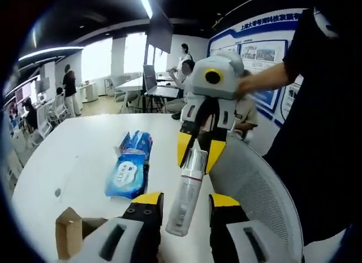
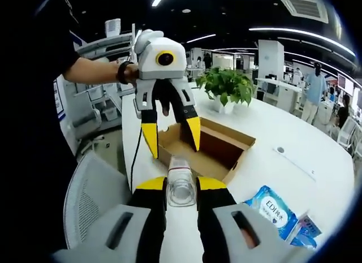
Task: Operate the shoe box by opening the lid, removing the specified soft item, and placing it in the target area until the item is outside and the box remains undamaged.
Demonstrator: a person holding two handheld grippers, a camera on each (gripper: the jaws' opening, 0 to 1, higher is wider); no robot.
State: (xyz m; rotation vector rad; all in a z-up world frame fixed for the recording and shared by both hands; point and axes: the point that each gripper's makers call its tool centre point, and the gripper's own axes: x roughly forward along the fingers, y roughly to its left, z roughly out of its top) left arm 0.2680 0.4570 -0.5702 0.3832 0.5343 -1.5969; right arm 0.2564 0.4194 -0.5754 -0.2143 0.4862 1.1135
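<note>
The right hand-held gripper (image 2: pixel 181 186) is clamped on a clear plastic bottle (image 2: pixel 181 184), its 2 yellow-tipped jaws pressed against the bottle's sides. In the left gripper view the same bottle (image 1: pixel 185 198) hangs from that gripper (image 1: pixel 196 155) above the white tabletop (image 1: pixel 79 155); its lower end is cut off from sight between the left hand-held gripper (image 1: pixel 185 202)'s own jaws, which stand apart and touch nothing.

The open cardboard shoe box (image 2: pixel 206 147) sits on the tabletop (image 2: pixel 294 155) just beyond the bottle, flaps up; the left gripper (image 2: pixel 169 141) hovers over its near edge, jaws spread, hiding part of the inside. Only a corner of the box (image 1: pixel 70 232) shows in the left gripper view.

A blue soft pack (image 2: pixel 271 209) lies outside the box on the right, reading "EDI" plus characters too small to make out. A second blue packet (image 2: pixel 308 232) is cut off beside it. A potted plant (image 2: pixel 226 87) stands beyond the box. A grey mesh chair (image 2: pixel 93 203) crowds the tabletop's left edge.
</note>
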